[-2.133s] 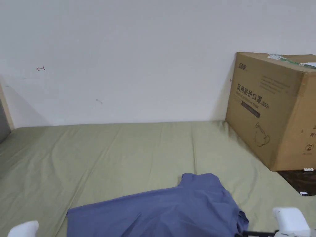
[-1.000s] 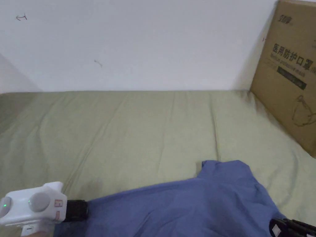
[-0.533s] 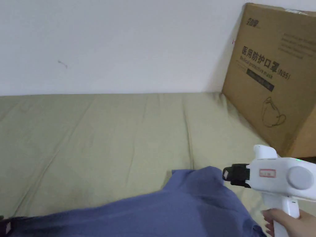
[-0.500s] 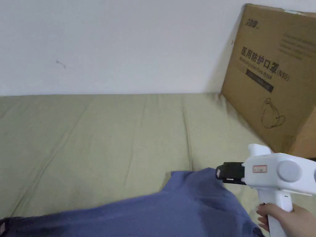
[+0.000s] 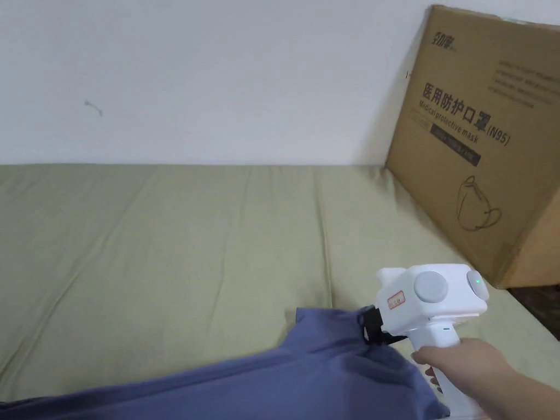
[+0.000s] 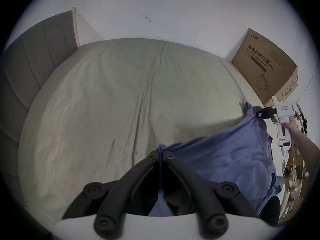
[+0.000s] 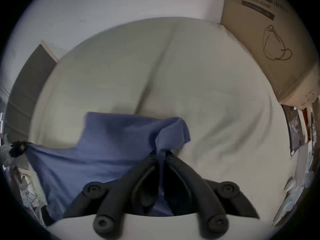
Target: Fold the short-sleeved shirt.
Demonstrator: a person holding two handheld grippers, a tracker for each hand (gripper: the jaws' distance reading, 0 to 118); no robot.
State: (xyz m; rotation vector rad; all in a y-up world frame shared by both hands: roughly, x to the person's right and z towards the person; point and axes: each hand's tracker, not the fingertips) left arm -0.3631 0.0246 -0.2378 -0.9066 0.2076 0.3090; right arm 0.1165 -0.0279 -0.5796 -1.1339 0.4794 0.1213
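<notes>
Both grippers pinch the blue shirt (image 5: 306,377) lifted over the bed (image 5: 164,246): right gripper (image 5: 372,330) nearer the cardboard box (image 5: 481,136), left gripper (image 6: 160,154) farther away. Next, probably spread it flat.

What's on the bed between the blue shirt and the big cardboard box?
Nothing. In the head view, bare green sheet lies between the blue shirt and the cardboard box.

Blue shirt (image 5: 306,377) stretched over bed
</notes>
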